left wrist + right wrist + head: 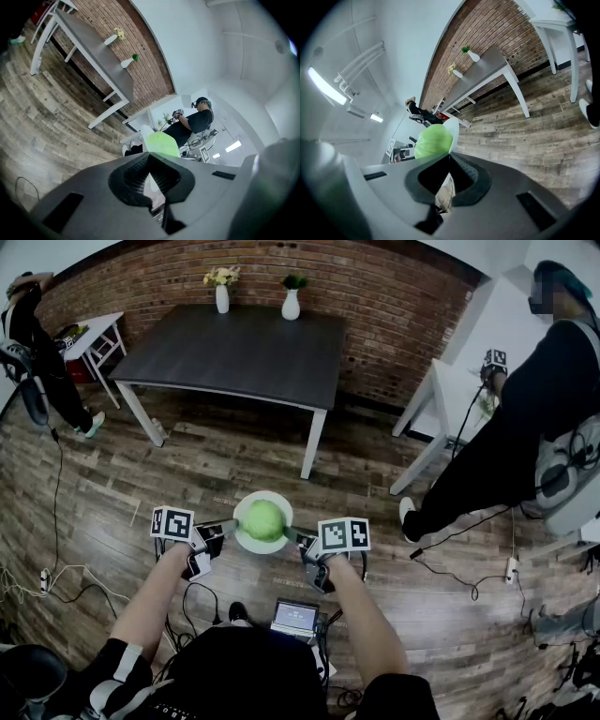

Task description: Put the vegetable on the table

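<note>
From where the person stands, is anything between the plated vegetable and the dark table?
Nothing visible does: only wood floor lies between the vegetable on its plate and the dark table.

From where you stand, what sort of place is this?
Probably a staged indoor test room: a brick wall, a dark table bearing two vases, and another person wearing cabled gear.

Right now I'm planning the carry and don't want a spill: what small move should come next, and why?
Probably carry the white plate forward, kept level, toward the dark table. The left gripper and right gripper are each shut on opposite sides of its rim. The green vegetable sits loose on it, and the table stands some way ahead.
</note>
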The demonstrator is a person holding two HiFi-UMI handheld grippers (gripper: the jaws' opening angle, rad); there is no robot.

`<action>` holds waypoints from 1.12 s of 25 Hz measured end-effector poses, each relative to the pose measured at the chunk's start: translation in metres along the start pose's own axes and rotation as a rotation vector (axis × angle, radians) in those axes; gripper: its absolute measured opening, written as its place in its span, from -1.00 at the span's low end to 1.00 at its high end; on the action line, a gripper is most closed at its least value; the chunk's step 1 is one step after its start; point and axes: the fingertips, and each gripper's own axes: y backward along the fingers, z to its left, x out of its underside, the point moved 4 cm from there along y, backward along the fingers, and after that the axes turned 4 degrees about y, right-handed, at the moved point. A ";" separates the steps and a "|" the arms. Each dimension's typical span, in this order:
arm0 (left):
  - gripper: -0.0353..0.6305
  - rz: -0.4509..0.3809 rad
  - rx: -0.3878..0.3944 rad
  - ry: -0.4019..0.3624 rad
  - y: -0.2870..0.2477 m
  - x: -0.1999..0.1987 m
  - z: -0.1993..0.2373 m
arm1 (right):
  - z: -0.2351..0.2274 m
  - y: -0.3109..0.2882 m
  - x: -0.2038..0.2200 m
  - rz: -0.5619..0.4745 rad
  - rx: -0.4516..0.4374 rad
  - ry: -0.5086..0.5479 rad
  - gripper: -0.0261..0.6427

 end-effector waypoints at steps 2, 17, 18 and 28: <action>-0.88 0.000 0.000 -0.001 0.001 0.001 0.002 | 0.000 -0.001 0.002 0.001 0.000 -0.001 -0.89; -0.88 -0.002 0.003 -0.009 -0.002 -0.003 0.003 | -0.004 -0.003 -0.002 -0.003 -0.002 -0.006 -0.89; -0.88 -0.002 0.003 -0.010 -0.002 -0.004 0.003 | -0.003 -0.003 -0.002 -0.002 -0.003 -0.004 -0.89; -0.88 -0.008 0.004 -0.012 0.000 -0.003 0.004 | -0.002 -0.004 -0.002 0.001 -0.006 -0.002 -0.89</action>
